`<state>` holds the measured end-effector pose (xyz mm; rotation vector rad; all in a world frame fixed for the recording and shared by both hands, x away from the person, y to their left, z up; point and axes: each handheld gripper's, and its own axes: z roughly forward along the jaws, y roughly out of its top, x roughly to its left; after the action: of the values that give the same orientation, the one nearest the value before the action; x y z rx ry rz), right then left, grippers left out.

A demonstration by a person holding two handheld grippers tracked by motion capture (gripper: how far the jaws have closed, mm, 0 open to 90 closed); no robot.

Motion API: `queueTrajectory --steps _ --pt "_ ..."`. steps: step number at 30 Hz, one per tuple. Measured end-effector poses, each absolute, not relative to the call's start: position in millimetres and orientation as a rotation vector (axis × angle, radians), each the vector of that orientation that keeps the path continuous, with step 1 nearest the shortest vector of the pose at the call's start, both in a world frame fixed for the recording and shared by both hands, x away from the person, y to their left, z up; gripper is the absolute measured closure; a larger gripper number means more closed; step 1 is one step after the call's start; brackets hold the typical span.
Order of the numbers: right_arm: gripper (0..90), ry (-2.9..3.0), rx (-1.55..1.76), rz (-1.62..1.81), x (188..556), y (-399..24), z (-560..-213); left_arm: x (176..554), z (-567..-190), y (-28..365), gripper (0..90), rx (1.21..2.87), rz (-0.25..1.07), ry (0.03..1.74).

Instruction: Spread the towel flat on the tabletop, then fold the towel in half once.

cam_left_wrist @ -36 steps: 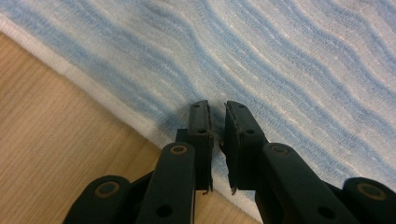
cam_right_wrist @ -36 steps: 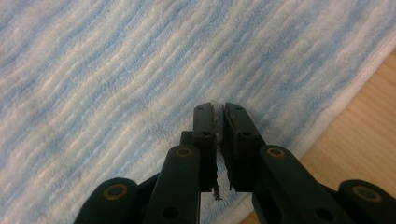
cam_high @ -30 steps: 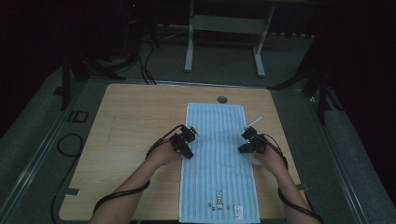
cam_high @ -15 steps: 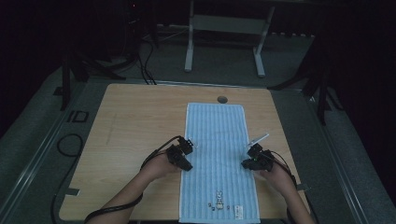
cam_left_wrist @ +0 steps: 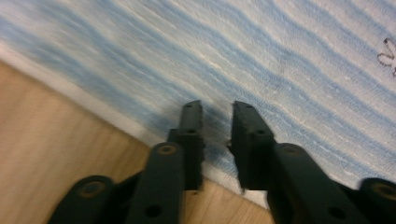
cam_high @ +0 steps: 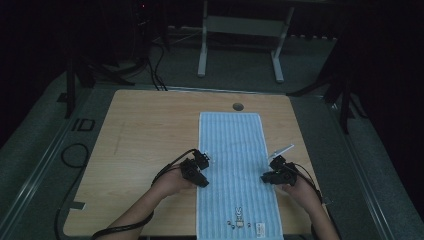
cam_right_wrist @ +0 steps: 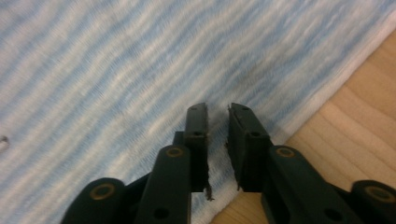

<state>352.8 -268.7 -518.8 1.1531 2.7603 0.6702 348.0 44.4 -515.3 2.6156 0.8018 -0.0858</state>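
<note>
Near the table's [cam_high: 150,125] front edge, a little bunny picture [cam_high: 239,212] on the striped blue towel [cam_high: 231,140]. Farther in, left gripper [cam_high: 202,176] and right gripper [cam_high: 266,177] at its long edges, jaws a little apart, holding nothing, maybe ready to pinch and fold. Beyond, a small round hole [cam_high: 238,106].

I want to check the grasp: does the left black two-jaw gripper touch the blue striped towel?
Cannot tell. The left gripper view shows the left gripper over the towel edge, jaws slightly apart; neither contact nor gap is plain.
</note>
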Motion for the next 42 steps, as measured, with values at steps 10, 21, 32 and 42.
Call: queueTrajectory --steps 10,21,32,42 --pt "69.1 2.655 1.184 0.643 377 -279 -490 373 -500 74 57.3 2.543 0.07 0.996" --pt "62.9 2.66 1.251 0.574 425 -279 -493 401 -503 78 52.4 2.512 0.105 1.097" --pt "52.6 2.627 1.373 0.437 487 -257 -501 448 -517 62 52.4 2.539 0.131 1.212" --pt "52.0 2.557 1.507 0.381 514 -252 -515 469 -524 52 51.9 2.505 0.141 1.218"
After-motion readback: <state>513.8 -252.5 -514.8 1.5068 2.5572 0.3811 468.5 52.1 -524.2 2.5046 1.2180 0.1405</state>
